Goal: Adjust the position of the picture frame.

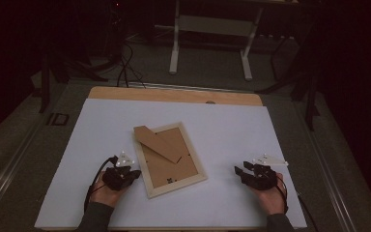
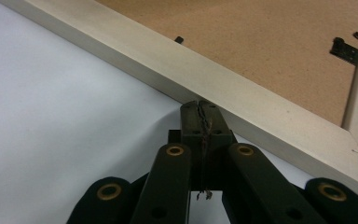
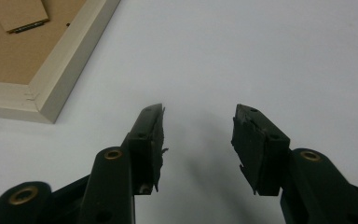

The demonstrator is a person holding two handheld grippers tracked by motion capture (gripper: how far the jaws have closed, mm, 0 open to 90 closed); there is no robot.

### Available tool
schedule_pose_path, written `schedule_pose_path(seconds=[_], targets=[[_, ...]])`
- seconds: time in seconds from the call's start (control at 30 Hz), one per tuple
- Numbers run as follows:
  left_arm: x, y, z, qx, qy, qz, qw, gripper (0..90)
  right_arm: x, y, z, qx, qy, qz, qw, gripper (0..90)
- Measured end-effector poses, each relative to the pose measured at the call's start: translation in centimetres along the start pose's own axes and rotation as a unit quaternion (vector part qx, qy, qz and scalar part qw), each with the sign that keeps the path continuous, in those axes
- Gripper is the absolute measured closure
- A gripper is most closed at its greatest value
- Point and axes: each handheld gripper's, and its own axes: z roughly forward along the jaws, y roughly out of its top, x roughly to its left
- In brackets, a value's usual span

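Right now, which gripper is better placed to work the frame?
Probably left: the left gripper, jaws shut, sits at the frame edge. The right gripper is open over bare table, apart from it.

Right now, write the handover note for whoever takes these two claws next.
Left claw: shut, empty, tips against the outer edge of the picture frame's left rail.
Right claw: open, nothing between the jaws, over bare white tabletop to the right of the frame, clear of it.
Frame: lies face down at table centre, brown backing board up, cardboard stand lying across its upper part; small black retaining clips at the board's edge.
Done: nothing visibly opened or removed.
Left: probably working the clips and backing; neither claw grips anything yet.
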Motion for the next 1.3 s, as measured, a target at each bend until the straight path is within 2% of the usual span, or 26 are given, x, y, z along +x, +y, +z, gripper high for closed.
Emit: schedule_pose_path(seconds=[0.17,0.37,0.63,1.0,1.3], targets=[[-0.4,0.1,0.1,0.004,-0.017,0.005,0.9998,90.0,0.0,0.0,0.1,0.003,0.002,-0.001,1.0000,52.1],[-1.1,0.4,0.4,0.007,-0.024,0.016,0.9996,90.0,-0.1,0.0,0.0,0.002,0.003,0.000,1.0000,52.0],[-2.0,0.7,0.7,0.010,-0.022,0.031,0.9992,90.0,-0.4,0.1,-0.3,-0.003,-0.002,0.004,1.0000,51.8],[-2.9,1.1,1.2,0.008,-0.030,0.041,0.9987,90.0,-0.3,0.1,-0.3,-0.004,-0.001,0.002,1.0000,52.0],[-3.8,1.5,1.7,0.003,-0.026,0.051,0.9984,90.0,-0.2,0.2,-0.4,-0.006,-0.002,0.000,1.0000,52.3]])
